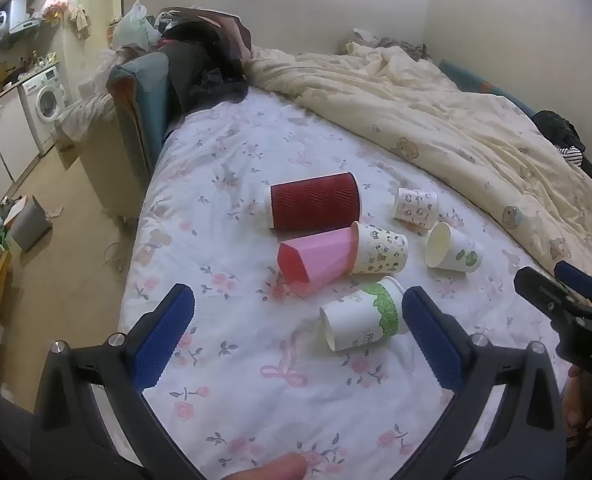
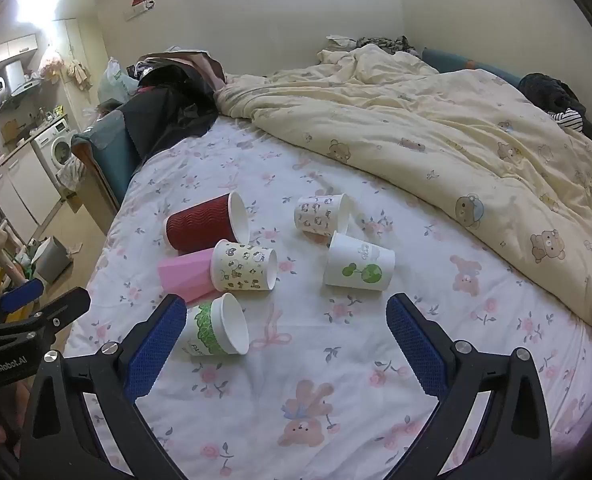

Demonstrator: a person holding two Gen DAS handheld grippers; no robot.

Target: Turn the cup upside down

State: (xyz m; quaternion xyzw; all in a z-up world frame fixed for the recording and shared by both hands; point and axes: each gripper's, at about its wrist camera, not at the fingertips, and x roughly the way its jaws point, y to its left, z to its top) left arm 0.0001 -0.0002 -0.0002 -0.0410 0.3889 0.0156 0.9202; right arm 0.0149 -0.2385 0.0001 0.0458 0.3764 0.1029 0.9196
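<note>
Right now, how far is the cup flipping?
Done: nothing; all six cups lie on their sides on the bed. In hand: nothing; the left gripper and right gripper are open and empty. The green cup lies nearest. Left: every flip.

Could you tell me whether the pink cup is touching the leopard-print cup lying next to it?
Touching. In the right wrist view the pink cup meets the leopard-print cup with no sheet visible between them.

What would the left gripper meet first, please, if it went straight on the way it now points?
Most likely the white cup with the green band, lying on its side on the floral bed sheet just ahead of the open left gripper, nearer its right finger. Depth is uncertain; the pink cup lies beyond.
</note>
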